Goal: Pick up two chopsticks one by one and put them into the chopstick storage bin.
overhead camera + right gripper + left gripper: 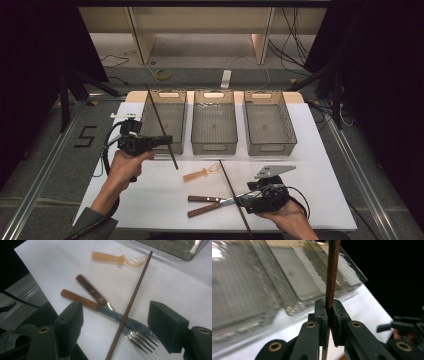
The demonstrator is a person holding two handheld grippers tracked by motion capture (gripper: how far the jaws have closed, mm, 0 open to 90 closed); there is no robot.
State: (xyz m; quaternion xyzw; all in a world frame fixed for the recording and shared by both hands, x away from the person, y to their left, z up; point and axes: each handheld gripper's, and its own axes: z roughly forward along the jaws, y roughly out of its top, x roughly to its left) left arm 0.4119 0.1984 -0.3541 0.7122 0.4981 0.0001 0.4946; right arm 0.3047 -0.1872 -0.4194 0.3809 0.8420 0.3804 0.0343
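The left claw (167, 140) grips a chopstick (161, 126) above the desk's (320, 150) left edge; the right claw (239, 201) gapes over another chopstick (235, 197) near the front edge.

Our right tongs (117, 325) stand wide apart over the white surface (175, 290). Between them a dark chopstick (130, 307) lies across a knife (110, 313) and fork (100, 298); beyond rests what may be an amber spoon (117, 259).

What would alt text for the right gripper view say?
Two open black jaws of the right gripper frame a dark wooden chopstick lying across a wood-handled knife and fork on a white table. An orange plastic spoon lies beyond.
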